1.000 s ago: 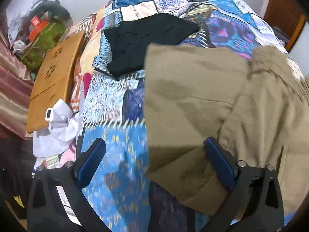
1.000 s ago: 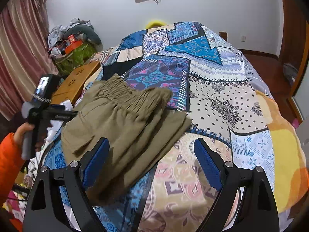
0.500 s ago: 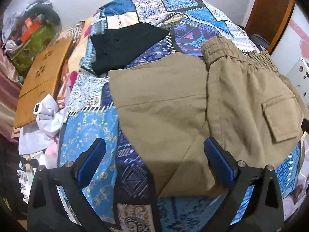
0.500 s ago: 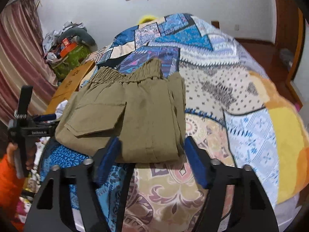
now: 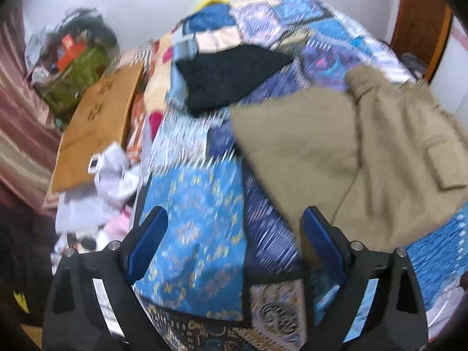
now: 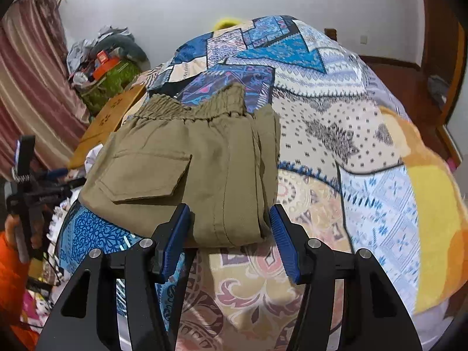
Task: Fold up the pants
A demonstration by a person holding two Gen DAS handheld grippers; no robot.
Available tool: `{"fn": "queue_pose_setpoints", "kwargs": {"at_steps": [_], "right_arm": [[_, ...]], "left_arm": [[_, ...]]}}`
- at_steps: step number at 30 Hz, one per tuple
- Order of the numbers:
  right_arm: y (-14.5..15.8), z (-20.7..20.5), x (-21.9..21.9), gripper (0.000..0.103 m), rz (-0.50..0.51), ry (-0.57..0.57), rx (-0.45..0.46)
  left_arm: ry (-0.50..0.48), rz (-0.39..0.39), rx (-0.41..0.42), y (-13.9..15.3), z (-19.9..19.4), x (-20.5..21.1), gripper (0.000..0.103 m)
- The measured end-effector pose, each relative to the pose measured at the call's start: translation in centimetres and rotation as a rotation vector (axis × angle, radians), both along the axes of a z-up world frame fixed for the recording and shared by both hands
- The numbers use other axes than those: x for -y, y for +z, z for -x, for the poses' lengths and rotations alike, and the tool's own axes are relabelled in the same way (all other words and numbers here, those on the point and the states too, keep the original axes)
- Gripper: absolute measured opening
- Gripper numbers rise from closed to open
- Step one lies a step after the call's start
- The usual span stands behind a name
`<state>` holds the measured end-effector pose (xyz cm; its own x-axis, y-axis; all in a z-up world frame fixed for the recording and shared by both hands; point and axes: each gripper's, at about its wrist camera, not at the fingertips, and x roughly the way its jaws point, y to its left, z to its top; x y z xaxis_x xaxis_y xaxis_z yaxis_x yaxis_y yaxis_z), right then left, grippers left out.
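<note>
Khaki pants (image 6: 193, 169) lie folded in a flat packet on the patchwork bedspread (image 6: 336, 134), elastic waistband at the far side and a flap pocket on top. They also show in the left wrist view (image 5: 351, 158) at the right. My right gripper (image 6: 229, 237) is open, its blue pads either side of the packet's near right corner, just short of the cloth. My left gripper (image 5: 234, 239) is open and empty over the bedspread (image 5: 199, 204), left of the pants. It also shows in the right wrist view (image 6: 32, 175) at the far left, held by a hand.
A black garment (image 5: 228, 79) lies on the bed beyond the pants. A wooden board (image 5: 99, 122) and white clothes (image 5: 114, 172) lie off the bed's left side, with a green bag (image 5: 76, 79) by the curtain. A wooden door (image 5: 421, 20) stands at right.
The pants dropped flat into a folded packet. My right gripper narrowed its jaws and moved in to the packet's near corner. My left gripper drew away to the left, empty.
</note>
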<state>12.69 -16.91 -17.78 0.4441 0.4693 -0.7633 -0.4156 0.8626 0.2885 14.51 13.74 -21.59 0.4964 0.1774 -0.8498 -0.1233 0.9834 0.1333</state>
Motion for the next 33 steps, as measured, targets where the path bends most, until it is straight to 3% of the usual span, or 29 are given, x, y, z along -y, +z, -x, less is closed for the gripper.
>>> {"fn": "queue_pose_setpoints", "kwargs": {"at_steps": [8,11,13,18,20,21,22,24,28,33], "right_arm": [[2.6,-3.6,-1.5,0.053,0.035,0.055,0.085],[2.6,-5.7,-2.4,0.053,0.055,0.075,0.097],[2.3,-6.7,-2.9,0.059,0.075,0.083,0.095],[0.9,-9.6,-4.2,0.060,0.103,0.133,0.049],[0.0,-10.3,-4.9,0.060,0.119,0.171,0.012],[-0.5,-10.4,-5.3,0.058,0.129,0.192,-0.005],[-1.1,-10.6,-5.8,0.045,0.140,0.222,-0.028],[-1.5,-10.6,-5.8,0.040,0.126,0.227,-0.017],[-1.8,-10.3,-5.9,0.029,0.157,0.217,0.010],[-1.9,-10.8,-5.4,0.029,0.118,0.206,-0.032]], "left_arm": [[-0.135,0.062,0.096,3.9,-5.2,4.0,0.095],[-0.199,0.075,0.082,3.7,-7.9,6.2,0.095],[-0.231,0.064,0.070,3.3,-9.2,7.6,0.095],[-0.279,0.076,0.040,1.7,-11.8,9.7,0.095],[-0.295,0.085,0.030,1.1,-12.4,10.1,0.085],[-0.303,0.091,0.022,0.8,-12.7,10.3,0.076],[-0.313,0.101,0.017,0.5,-12.8,10.4,0.068],[-0.320,0.084,0.028,0.1,-12.7,10.8,0.060],[-0.295,0.078,0.036,-0.9,-12.5,10.4,0.061],[-0.282,0.117,0.043,-0.8,-12.5,10.0,0.061]]}}
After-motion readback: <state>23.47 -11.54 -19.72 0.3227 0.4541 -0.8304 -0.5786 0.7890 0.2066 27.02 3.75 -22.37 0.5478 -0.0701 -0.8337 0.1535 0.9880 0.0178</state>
